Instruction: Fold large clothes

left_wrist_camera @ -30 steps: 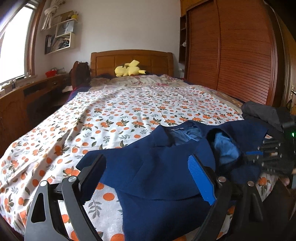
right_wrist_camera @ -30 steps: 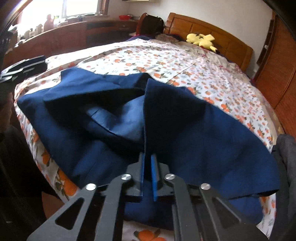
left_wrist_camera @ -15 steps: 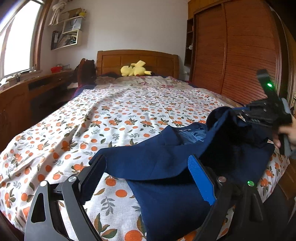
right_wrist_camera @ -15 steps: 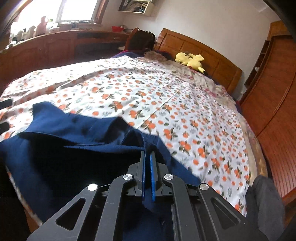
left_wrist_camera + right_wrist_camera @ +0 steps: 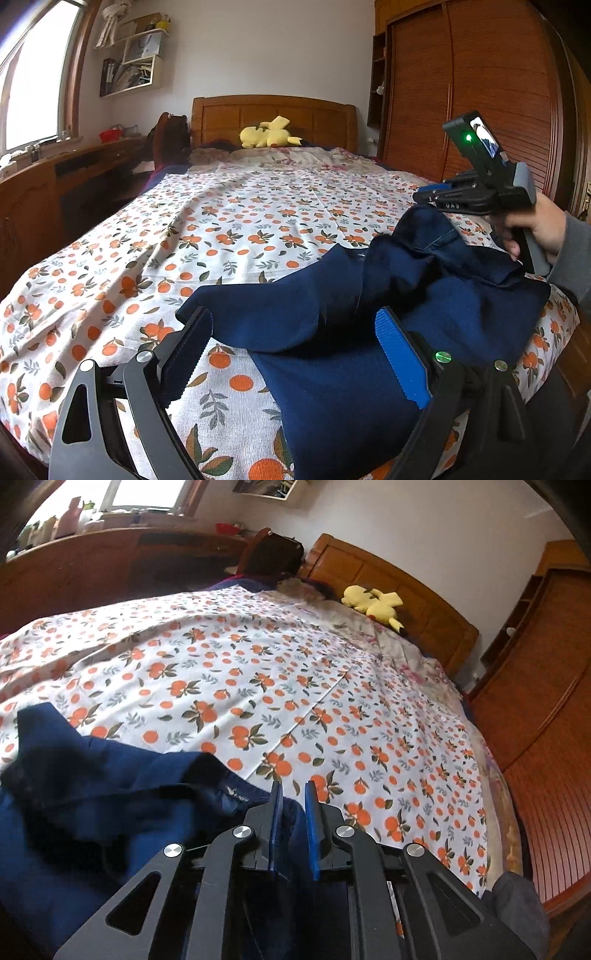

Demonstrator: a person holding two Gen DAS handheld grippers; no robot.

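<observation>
Navy blue woven jacket point(image 5: 369, 332) heaped at the foot of the orange-print bed point(image 5: 240, 229). Right tool point(image 5: 293, 805), lately clenched on a lifted panel, now stands slightly parted, whether fabric remains between unclear: fold apparently laid. Left tool point(image 5: 295, 354) spread wide, holding nothing; sleeves hidden

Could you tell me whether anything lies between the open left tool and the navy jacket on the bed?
Nothing visible does. The left tool hangs open right over the jacket, with only bare sheet beside it. The right tool is at the jacket's far side, well clear of that path.
</observation>
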